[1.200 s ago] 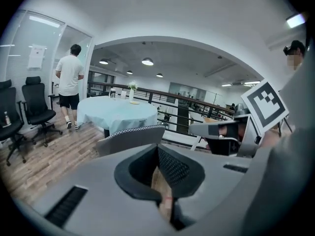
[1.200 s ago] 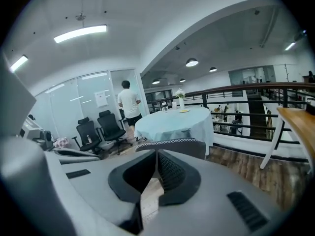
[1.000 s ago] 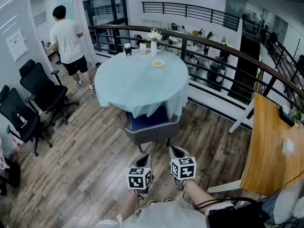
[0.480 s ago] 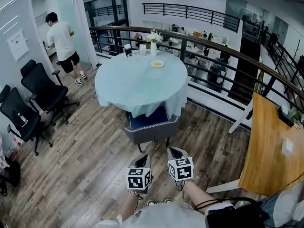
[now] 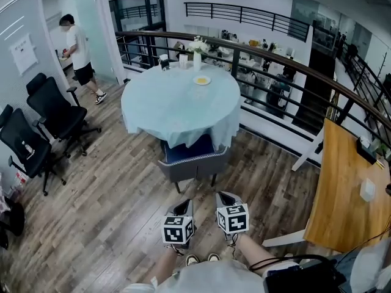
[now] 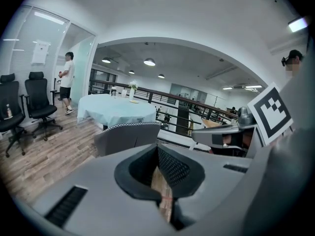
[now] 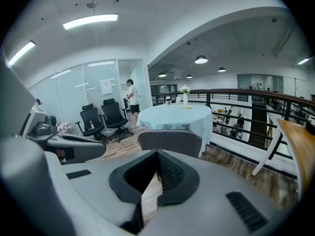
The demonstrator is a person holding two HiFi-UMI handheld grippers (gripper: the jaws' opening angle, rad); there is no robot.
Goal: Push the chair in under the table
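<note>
A grey chair [image 5: 194, 163] with a blue seat stands tucked partly under the round table [image 5: 165, 105], which is covered by a pale blue cloth. Its backrest faces me. In the head view both grippers hang side by side a short way in front of the chair, touching nothing. The left gripper [image 5: 183, 206] is shut and empty, and so is the right gripper [image 5: 225, 196]. The left gripper view looks over its closed jaws [image 6: 158, 148] at the chair back [image 6: 127, 136]. From the right gripper [image 7: 157, 154] the chair back [image 7: 170, 140] lies straight ahead.
Two black office chairs [image 5: 43, 127] stand at the left wall, and a person [image 5: 76, 47] walks at the far left. A dark railing [image 5: 275, 60] runs behind the table. A wooden tabletop [image 5: 345, 182] is at the right. A vase [image 5: 197, 50] and a plate [image 5: 201, 80] sit on the cloth.
The person at the back left has walked further away. The right gripper has shifted slightly; the chair and the left gripper stay as they were.
</note>
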